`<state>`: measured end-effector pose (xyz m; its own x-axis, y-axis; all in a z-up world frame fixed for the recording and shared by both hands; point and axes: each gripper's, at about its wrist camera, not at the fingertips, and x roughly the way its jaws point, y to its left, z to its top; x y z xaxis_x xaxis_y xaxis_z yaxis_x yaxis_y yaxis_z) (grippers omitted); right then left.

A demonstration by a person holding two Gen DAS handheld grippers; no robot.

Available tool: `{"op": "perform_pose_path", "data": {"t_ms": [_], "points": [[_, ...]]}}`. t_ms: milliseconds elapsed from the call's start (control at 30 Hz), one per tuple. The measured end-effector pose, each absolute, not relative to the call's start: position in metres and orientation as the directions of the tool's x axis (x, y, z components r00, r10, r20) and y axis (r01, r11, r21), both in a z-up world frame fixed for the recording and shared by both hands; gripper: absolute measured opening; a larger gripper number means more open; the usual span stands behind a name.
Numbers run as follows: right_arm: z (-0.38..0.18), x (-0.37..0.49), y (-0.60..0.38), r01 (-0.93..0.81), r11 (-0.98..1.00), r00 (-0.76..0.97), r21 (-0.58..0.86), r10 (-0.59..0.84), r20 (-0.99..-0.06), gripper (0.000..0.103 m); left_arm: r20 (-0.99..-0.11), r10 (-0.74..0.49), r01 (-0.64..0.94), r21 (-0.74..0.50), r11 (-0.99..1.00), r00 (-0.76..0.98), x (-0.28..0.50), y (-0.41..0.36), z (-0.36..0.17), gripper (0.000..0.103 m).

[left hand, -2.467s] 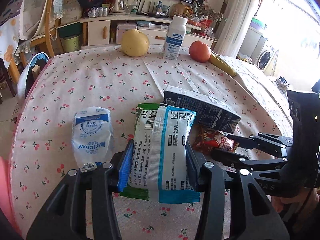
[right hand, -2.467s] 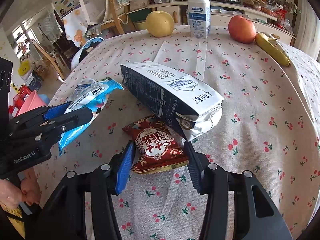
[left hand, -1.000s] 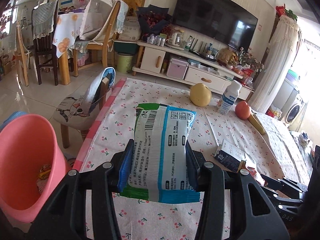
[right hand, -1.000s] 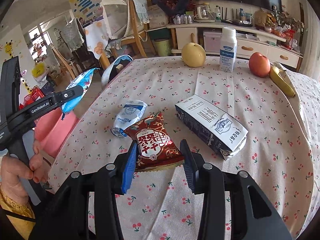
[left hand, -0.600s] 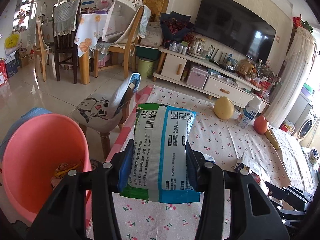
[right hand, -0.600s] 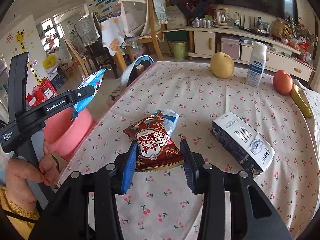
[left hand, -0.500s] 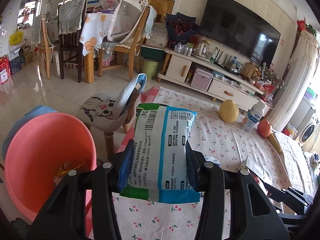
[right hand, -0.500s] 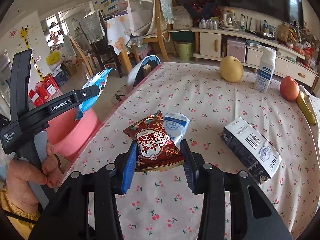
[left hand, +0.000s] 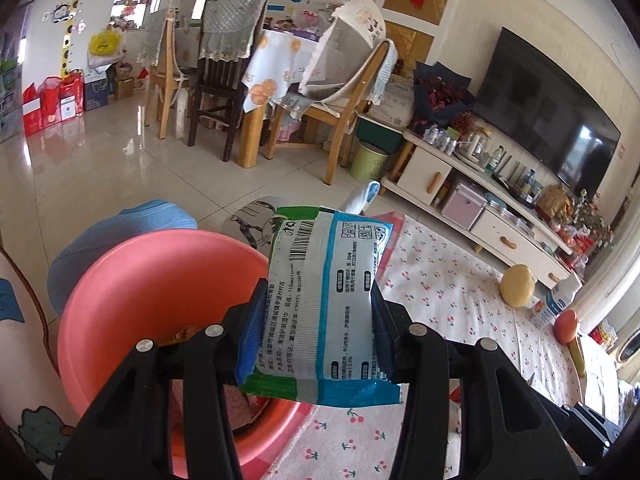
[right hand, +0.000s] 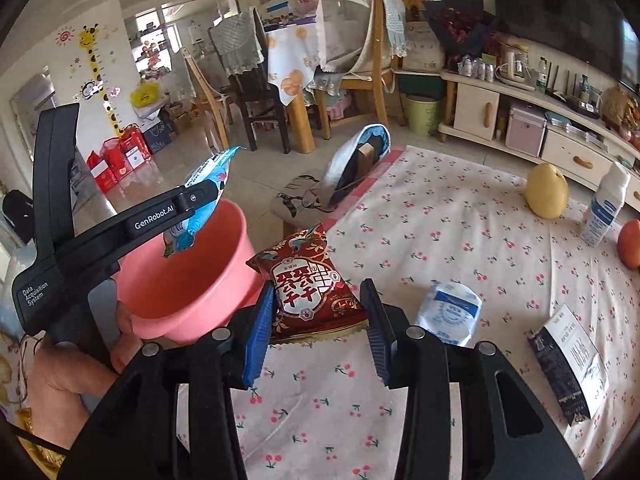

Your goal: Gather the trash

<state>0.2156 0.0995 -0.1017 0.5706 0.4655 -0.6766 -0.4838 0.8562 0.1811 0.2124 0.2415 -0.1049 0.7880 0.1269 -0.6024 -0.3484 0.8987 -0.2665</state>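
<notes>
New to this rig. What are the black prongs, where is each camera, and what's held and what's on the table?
No robot here: a person holds a two-finger gripper in each hand, with a fisheye camera on each looking along its fingers.

Left view: the left gripper is shut on a blue-and-white wipes pack, beside a pink bucket that stands off the table's edge.

Right view: the right gripper is shut on a red snack bag. The left gripper and the hand holding it show at left.

On the tablecloth: a small white packet, dark carton, pear, bottle.
</notes>
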Motion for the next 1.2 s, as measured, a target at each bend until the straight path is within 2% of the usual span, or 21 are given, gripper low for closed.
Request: {"op": "perform_pose_path", "data": {"t_ms": [400,433,500,633,767,800,900,933,1200], "points": [[-0.106,0.232,0.183,-0.592,0.789,0.508,0.165,0.524,-0.684,0.044,-0.649,0.238,-0.564,-0.355,0.745,0.723,0.197,0.324,-0.118,0.048],[-0.107,0.233,0.188,-0.597,0.785,0.505,0.164,0.526,-0.684,0.042,-0.651,0.240,-0.573,-0.363,0.735,0.720,0.197,0.328,-0.119,0.048],[-0.110,0.235,0.195,-0.607,0.776,0.490,0.173,0.536,-0.687,0.027,-0.654,0.247,-0.589,-0.373,0.717,0.715,0.195,0.334,-0.121,0.048],[-0.121,0.238,0.207,-0.623,0.762,0.468,0.176,0.543,-0.697,0.027,-0.644,0.260,-0.593,-0.373,0.713,0.719,0.194,0.337,-0.121,0.048],[-0.136,0.243,0.197,-0.606,0.771,0.461,0.198,0.542,-0.702,0.027,-0.671,0.243,-0.595,-0.361,0.718,0.700,0.202,0.338,-0.127,0.048],[-0.139,0.243,0.191,-0.596,0.779,0.468,0.194,0.533,-0.704,0.030,-0.674,0.243,-0.600,-0.363,0.713,0.697,0.201,0.339,-0.128,0.048],[-0.148,0.238,0.167,-0.567,0.805,0.492,0.177,0.502,-0.711,0.057,-0.679,0.237,-0.602,-0.370,0.707,0.695,0.201,0.341,-0.130,0.048],[-0.152,0.235,0.158,-0.558,0.811,0.491,0.177,0.494,-0.717,0.061,-0.678,0.237,-0.602,-0.370,0.707,0.696,0.201,0.342,-0.130,0.048],[-0.192,0.186,0.119,-0.637,0.738,0.356,0.222,0.537,-0.765,0.061,-0.670,0.244,-0.592,-0.357,0.722,0.701,0.202,0.333,-0.128,0.056]]}}
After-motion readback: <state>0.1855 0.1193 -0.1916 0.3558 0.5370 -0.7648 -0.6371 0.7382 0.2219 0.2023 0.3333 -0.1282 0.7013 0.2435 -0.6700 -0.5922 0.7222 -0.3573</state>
